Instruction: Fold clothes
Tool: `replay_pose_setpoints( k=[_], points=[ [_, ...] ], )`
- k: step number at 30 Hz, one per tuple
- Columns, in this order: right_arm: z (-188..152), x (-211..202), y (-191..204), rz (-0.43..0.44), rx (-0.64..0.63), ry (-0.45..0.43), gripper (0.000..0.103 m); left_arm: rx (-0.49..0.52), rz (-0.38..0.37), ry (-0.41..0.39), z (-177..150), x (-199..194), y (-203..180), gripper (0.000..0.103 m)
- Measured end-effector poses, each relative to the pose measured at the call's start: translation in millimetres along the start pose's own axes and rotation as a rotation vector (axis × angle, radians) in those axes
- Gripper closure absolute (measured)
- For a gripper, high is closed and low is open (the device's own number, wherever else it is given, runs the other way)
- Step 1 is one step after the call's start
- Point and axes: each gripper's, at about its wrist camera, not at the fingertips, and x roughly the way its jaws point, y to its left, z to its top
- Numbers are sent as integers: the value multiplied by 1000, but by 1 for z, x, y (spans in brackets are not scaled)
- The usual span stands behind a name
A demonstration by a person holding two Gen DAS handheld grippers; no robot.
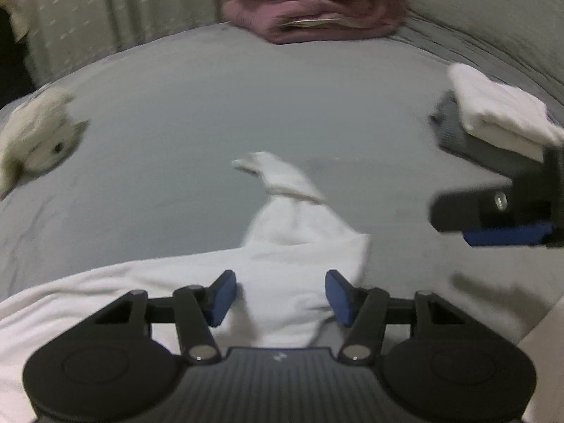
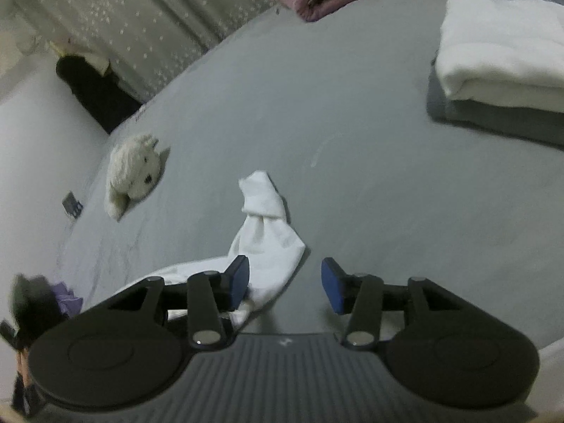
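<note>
While two hand-held grippers hover low over a grey bedsheet (image 1: 197, 112), a white garment (image 1: 292, 232) lies rumpled across the near part of the bed, one twisted sleeve or leg reaching out toward the middle of the mattress. The left gripper (image 1: 280, 298) sits directly above the cloth with its blue-padded jaws spread; the fabric shows between the pads, but they do not press on it. The right gripper (image 2: 284, 283) is likewise spread: its left pad overlaps the edge of the white garment (image 2: 268, 246), while its right pad stands over bare sheet, and nothing is pinched. Seen from the left wrist view, the right gripper (image 1: 500, 224) enters at the right edge, though its jaw spacing cannot be read from that side.

Well apart from the loose piece, at the far right of the bed, a folded white garment (image 2: 504, 46) rests on top of a folded grey garment (image 2: 500, 120), forming a neat stack. A white plush toy (image 2: 132, 172) lies on the sheet to the left, near the bed's edge. At the head of the bed sits a bunched mauve blanket (image 1: 317, 10). Behind it hangs a pale patterned curtain (image 2: 141, 17). Motion blur softens the left wrist view.
</note>
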Motion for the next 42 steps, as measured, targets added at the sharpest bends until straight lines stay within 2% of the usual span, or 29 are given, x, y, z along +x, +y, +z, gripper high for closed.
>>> replay_pose_setpoints(
  k=[5,7,9,10,11,12,21,24,34,36,39,42],
  points=[
    [3,-3,-7,1,34,-19,49,45,-83,-40,-1,12,-21,53],
    [3,0,-8,-10,41,-18,49,49,-78,-52,-2,16,-24,60],
    [3,0,-9,-16,43,-15,49,43,-79,-67,-4,18,-24,74],
    [4,0,-9,-17,42,-14,49,25,-83,-70,-3,18,-22,80],
    [4,0,-9,-19,41,-13,49,-4,-82,-68,-2,18,-17,92],
    [4,0,-8,-20,38,-13,49,-33,-80,-66,-1,18,-12,97],
    [4,7,-8,-43,27,-5,47,-328,-107,-96,0,-6,49,98],
    [2,12,-6,-52,15,9,47,-403,-87,-102,-5,-15,72,98],
    [-11,37,11,-62,-59,63,47,-547,25,-106,-30,-32,137,98],
    [-15,44,15,-64,-79,57,47,-567,26,-103,-37,-33,146,98],
    [-20,52,28,-20,-146,32,47,-585,29,-93,-48,-33,157,98],
    [-27,58,42,23,-210,13,47,-561,30,-63,-56,-25,155,98]
  ],
)
